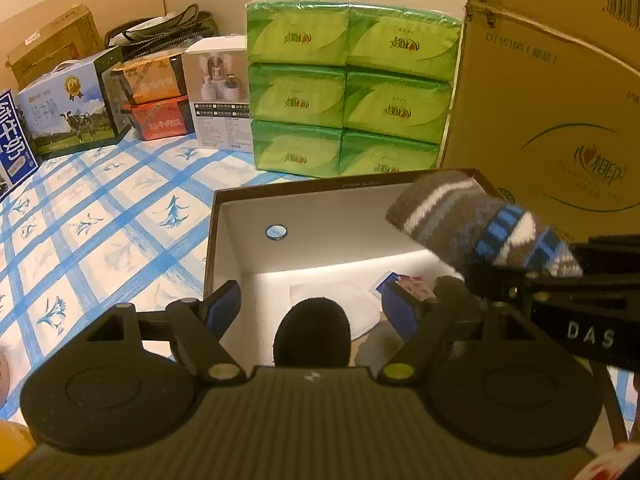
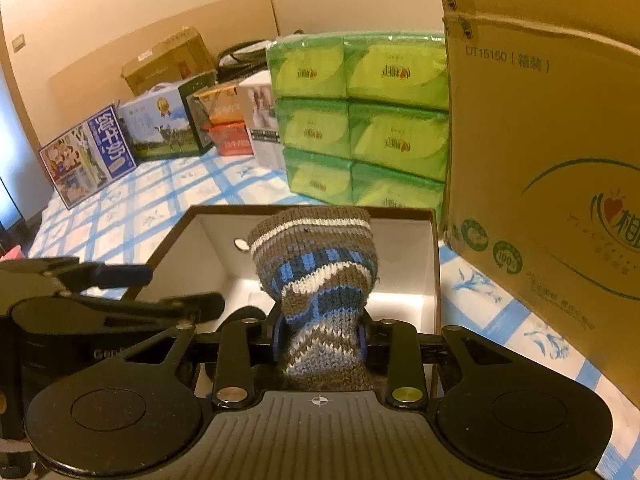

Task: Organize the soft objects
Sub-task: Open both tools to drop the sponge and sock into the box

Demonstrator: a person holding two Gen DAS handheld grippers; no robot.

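A blue-and-white checked cloth (image 1: pixel 100 216) with small plant prints covers the surface. Directly ahead of the fingers, an open white-lined box (image 1: pixel 320 216) rests on it. Beyond the box stands a stack of green tissue packs (image 1: pixel 348 92), and to the right of the fingers a large cardboard carton (image 1: pixel 552 112). Far left of the fingers, milk cartons (image 1: pixel 68 112) and small printed boxes (image 1: pixel 216 96) line the wall.
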